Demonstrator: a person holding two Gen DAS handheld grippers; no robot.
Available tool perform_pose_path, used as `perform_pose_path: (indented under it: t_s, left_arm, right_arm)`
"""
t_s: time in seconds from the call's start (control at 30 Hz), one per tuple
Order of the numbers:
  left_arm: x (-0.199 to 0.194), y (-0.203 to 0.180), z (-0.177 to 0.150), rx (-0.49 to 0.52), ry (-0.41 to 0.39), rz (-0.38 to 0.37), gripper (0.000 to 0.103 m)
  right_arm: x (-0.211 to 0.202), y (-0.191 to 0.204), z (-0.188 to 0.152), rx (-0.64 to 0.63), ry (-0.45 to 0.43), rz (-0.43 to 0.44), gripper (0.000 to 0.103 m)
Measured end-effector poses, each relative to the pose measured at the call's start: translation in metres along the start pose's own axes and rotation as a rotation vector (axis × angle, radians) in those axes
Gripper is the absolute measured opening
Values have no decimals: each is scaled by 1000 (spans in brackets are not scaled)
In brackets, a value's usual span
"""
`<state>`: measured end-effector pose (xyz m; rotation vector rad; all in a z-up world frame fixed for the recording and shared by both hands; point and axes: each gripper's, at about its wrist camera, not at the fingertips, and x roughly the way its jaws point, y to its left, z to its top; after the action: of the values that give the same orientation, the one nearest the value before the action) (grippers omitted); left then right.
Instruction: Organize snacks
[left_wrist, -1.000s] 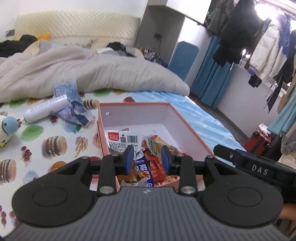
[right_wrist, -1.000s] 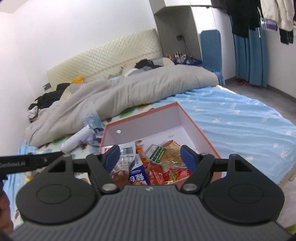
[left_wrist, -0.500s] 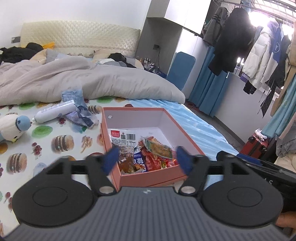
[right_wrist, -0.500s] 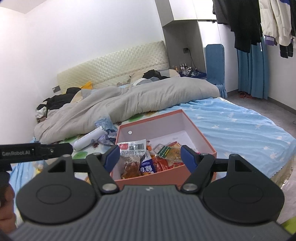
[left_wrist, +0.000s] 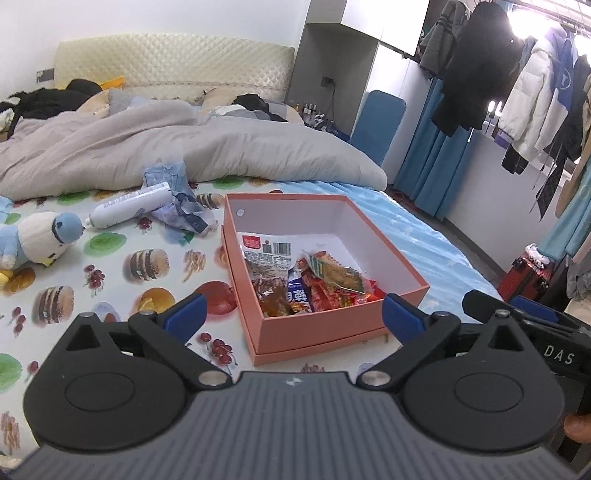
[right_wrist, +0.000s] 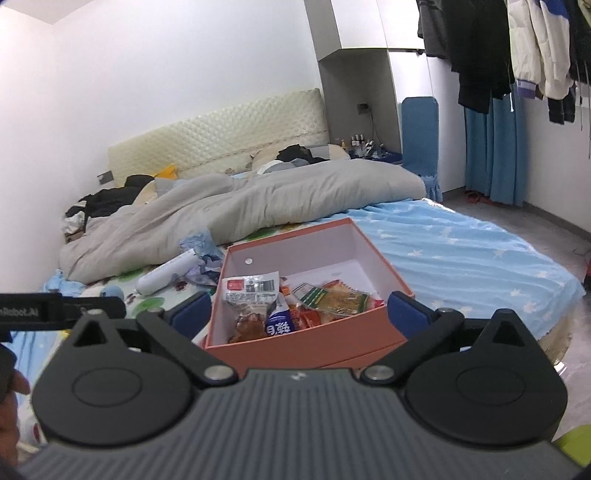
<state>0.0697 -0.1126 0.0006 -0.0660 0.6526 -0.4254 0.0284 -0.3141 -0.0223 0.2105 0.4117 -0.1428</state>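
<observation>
Both jaws opening, nothing between them: left gripper (left_wrist: 291, 314) and right gripper (right_wrist: 297, 310) sit near side of the box (left_wrist: 317, 330) on the bed (left_wrist: 110, 280), snacks (left_wrist: 306, 280) inside at its near-left corner; judge sorting done, withdraw level, clear of rim.

A bed (left_wrist: 424, 236) with a pale quilted headboard (left_wrist: 173, 59) fills the room. A rumpled grey duvet (left_wrist: 184, 151) lies across it, dark clothes (left_wrist: 48, 99) heaped near the pillows. On the food-print sheet (left_wrist: 110, 273) rest a white tube (left_wrist: 129, 205), crumpled blue wrapping (left_wrist: 177, 206) touching it, and a plush bird (left_wrist: 40, 236). Jackets (left_wrist: 517, 85) hang at the right above blue curtains (left_wrist: 432, 173); a red suitcase (left_wrist: 524, 277) stands on the floor.
</observation>
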Motion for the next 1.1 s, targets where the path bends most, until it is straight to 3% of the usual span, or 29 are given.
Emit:
perform_pose_path:
  t_s: [1.1]
  left_arm:
    - [-8,-3,-1,25,-1,36,103]
  right_arm:
    - [-8,-2,0,5,-17,-9,103]
